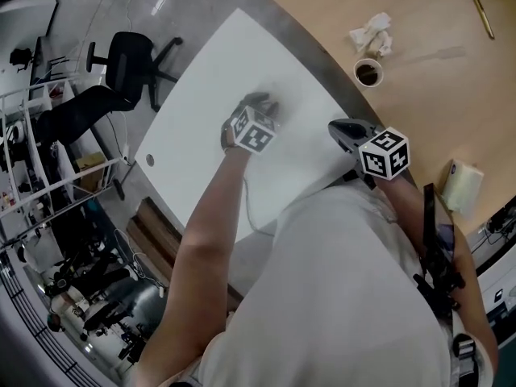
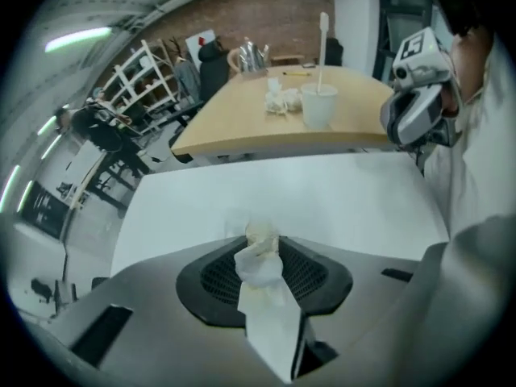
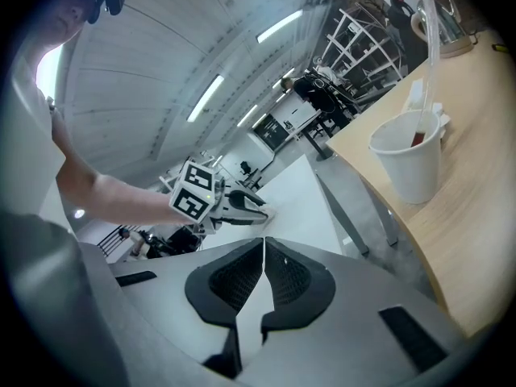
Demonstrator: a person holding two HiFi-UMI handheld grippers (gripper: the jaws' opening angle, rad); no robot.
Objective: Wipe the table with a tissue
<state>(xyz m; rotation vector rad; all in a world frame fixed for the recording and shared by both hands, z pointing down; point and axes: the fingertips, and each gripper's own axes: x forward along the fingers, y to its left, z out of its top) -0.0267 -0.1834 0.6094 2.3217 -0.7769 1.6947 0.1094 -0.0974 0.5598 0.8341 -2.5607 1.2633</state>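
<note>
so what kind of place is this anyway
Likely an office or lab workspace: a black swivel office chair, white metal shelving racks, and a white-topped table beside a light wooden desk.

We look along the left tongs (image 2: pixel 263 248), whose grey jaws with black meshed pads are closed on a white crumpled tissue (image 2: pixel 266 305). Its twisted tip sticks out past the pads towards the flat white desk (image 2: pixel 266 192) that spreads just ahead of the tongs; whether the tip touches it we cannot tell. Beyond that, farther from the tongs, stands a light wooden desk (image 2: pixel 242 127) carrying a white paper cup (image 2: pixel 319 106) with a pale upright stick in it, and a small heap of crumpled white paper (image 2: pixel 278 101) just left of the cup. Ahead and to the right hang the right tongs (image 2: pixel 411 115), topped by their marker cube, with a white sleeve (image 2: pixel 484 143) beside them.
</note>
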